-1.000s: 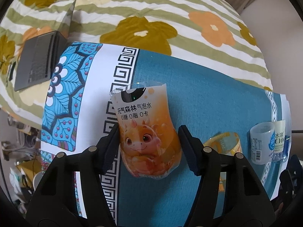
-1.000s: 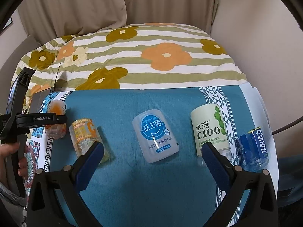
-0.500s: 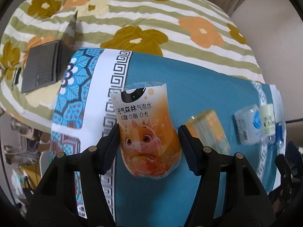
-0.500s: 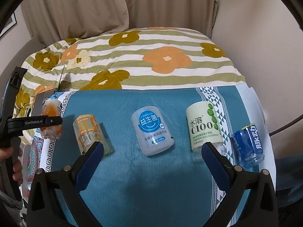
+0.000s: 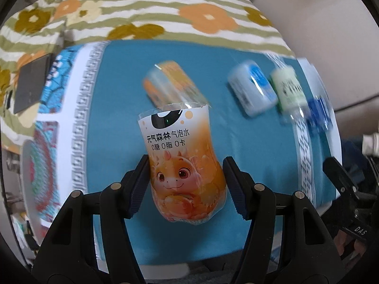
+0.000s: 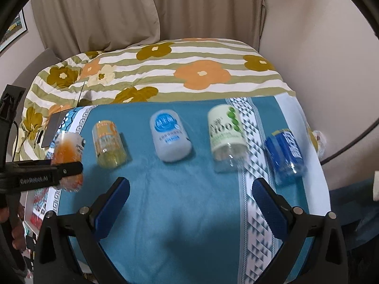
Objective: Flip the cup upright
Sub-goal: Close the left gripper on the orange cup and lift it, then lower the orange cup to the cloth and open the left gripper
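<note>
I'm mid-flip: my left gripper [image 5: 186, 177] pinches the orange cup [image 5: 182, 163] at its bulging lower half, fingers pressed on both sides, carried above the blue cloth [image 5: 248, 165]. Next I judge it needs lowering, base down, onto the bench and releasing gently. A second ago the yellow cup [image 5: 170, 85] lay at 3 o'clock; now it's at 12. My right gripper [image 6: 189, 203] hangs spread, empty.
</note>
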